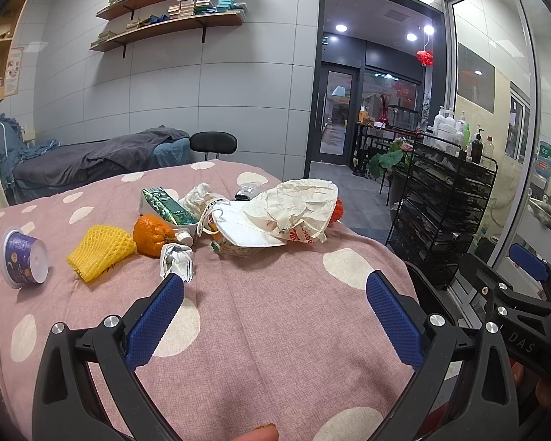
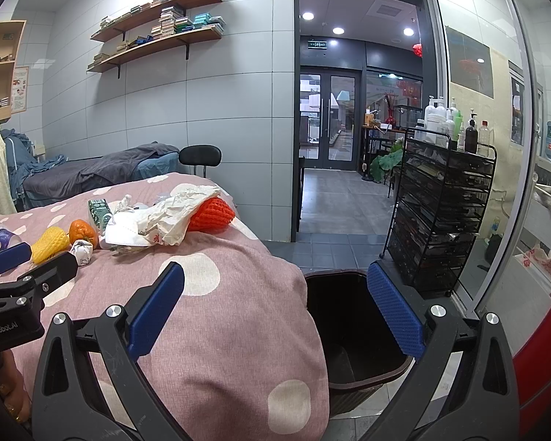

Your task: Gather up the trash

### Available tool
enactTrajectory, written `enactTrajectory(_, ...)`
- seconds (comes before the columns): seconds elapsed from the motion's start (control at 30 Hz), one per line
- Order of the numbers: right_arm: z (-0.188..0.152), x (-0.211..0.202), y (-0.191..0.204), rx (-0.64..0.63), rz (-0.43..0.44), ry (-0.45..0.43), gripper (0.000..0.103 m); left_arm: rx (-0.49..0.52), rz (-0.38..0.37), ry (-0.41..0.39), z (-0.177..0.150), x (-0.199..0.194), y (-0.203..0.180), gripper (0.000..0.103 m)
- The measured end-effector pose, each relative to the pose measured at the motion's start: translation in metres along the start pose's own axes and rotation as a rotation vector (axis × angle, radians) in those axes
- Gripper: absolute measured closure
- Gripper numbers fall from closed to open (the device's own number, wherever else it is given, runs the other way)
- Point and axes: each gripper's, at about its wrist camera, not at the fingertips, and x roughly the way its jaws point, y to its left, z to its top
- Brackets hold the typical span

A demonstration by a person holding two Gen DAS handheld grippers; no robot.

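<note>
Both grippers, left (image 1: 275,288) and right (image 2: 275,279), spread wide and empty above the pink polka-dot bedspread (image 1: 275,330); nearest trash, a small crumpled white paper wad (image 1: 177,260) ahead of left fingers: likely light, soft; pinch across middle.

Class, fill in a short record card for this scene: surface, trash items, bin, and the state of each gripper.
surface: pink polka-dot cover
trash items: yogurt cup on its side, yellow foam net, orange, crumpled wrapper, green carton, white face mask, crumpled paper bag, red foam net
bin: dark bin on the floor beside the cover's edge, open top
left gripper: open, holding nothing
right gripper: open, holding nothing
</note>
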Motion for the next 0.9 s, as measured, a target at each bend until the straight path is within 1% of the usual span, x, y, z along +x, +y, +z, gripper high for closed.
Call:
enactTrajectory(0.33, 0.001, 0.0, 0.002, -0.001, 0.002, -0.001, 0.005, -0.001, -0.002, 0.002, 0.0, 0.0, 0.001, 0.006)
enactTrajectory(0.57, 0.004, 0.005, 0.005, -0.002, 0.009, 0.015, 0.005, -0.003, -0.002, 0.011, -0.007, -0.003, -0.007, 0.006)
enactTrajectory(0.73, 0.004, 0.014, 0.006, -0.012, 0.031, 0.038, 0.005, -0.017, -0.008, 0.05, -0.009, 0.004, -0.003, 0.006)
enactTrajectory(0.83, 0.006, 0.024, 0.011, -0.031, 0.053, 0.056, 0.005, -0.04, -0.012, 0.077, -0.009, 0.006, 0.006, 0.006)
enactTrajectory(0.87, 0.007, 0.028, 0.014, -0.044, 0.064, 0.065, 0.005, -0.048, -0.008, 0.083, -0.008, 0.006, 0.01, 0.006)
enactTrajectory(0.9, 0.008, 0.032, 0.017, -0.057, 0.079, 0.077, 0.005, -0.059, 0.011, 0.096, -0.008, 0.007, 0.016, 0.006)
